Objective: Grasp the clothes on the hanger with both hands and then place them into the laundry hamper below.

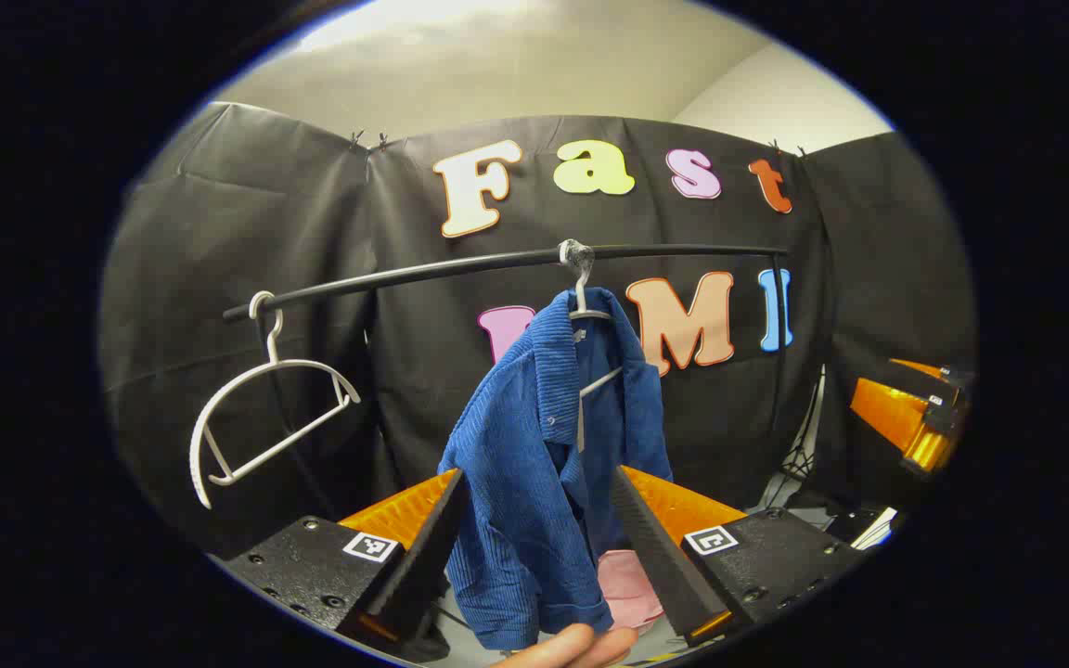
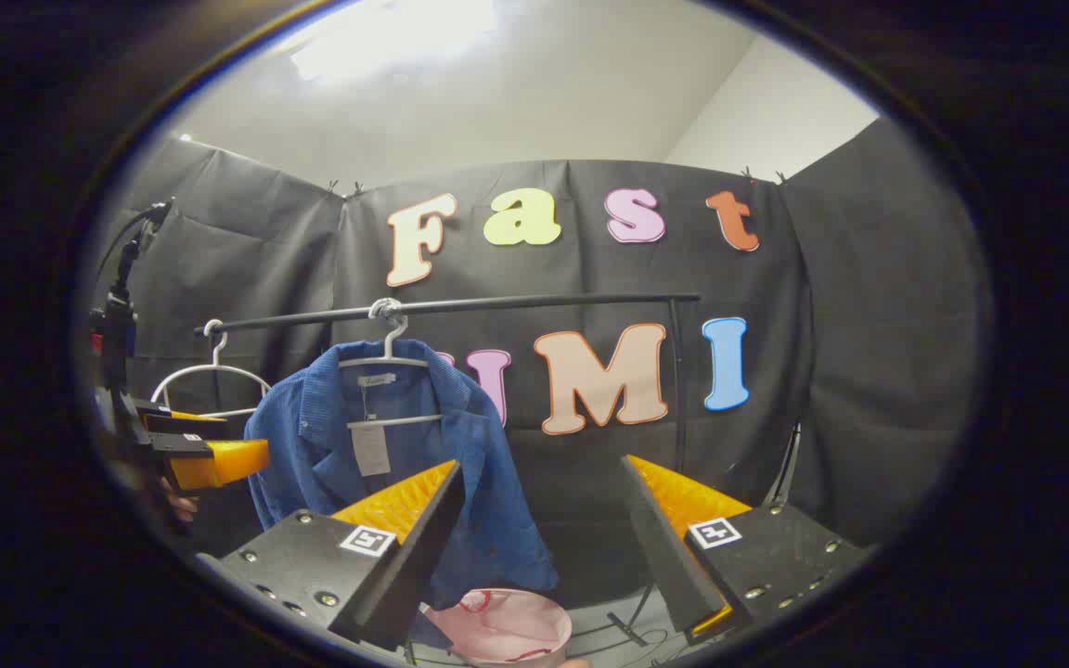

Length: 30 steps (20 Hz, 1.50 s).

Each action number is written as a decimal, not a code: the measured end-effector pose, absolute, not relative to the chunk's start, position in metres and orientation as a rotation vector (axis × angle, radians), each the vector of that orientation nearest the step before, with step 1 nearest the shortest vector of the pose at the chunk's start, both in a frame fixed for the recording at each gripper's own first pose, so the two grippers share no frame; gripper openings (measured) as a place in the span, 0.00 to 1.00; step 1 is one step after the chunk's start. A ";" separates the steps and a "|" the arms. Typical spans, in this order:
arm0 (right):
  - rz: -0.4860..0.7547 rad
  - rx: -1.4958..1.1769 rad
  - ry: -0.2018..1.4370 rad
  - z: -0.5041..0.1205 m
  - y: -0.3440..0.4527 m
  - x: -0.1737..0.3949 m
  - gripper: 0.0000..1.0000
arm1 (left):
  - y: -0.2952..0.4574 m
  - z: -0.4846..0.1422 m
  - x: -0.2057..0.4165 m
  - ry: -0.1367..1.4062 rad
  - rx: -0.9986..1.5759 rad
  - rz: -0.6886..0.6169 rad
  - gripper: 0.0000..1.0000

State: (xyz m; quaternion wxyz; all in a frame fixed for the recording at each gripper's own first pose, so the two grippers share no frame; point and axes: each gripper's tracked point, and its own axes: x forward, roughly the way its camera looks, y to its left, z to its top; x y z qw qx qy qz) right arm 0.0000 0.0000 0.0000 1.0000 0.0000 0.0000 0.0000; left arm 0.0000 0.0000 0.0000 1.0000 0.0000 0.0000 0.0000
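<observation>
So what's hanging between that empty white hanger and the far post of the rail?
The blue shirt on its own hanger, between the empty hanger and the post in the right gripper view. The rest of the rail is bare.

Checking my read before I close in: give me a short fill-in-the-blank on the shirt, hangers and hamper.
1. The blue shirt hangs on a white ____ hooked over the black rail.
2. The second hanger on the rail is ____.
3. The pink hamper sits ____ the shirt.
4. The left gripper has its jaws ____ around the shirt.

Missing: hanger; empty; below; open
</observation>
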 end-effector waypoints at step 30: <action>-0.073 0.025 0.035 -0.028 -0.045 0.016 0.94 | -0.032 -0.061 0.064 0.006 0.001 0.187 0.96</action>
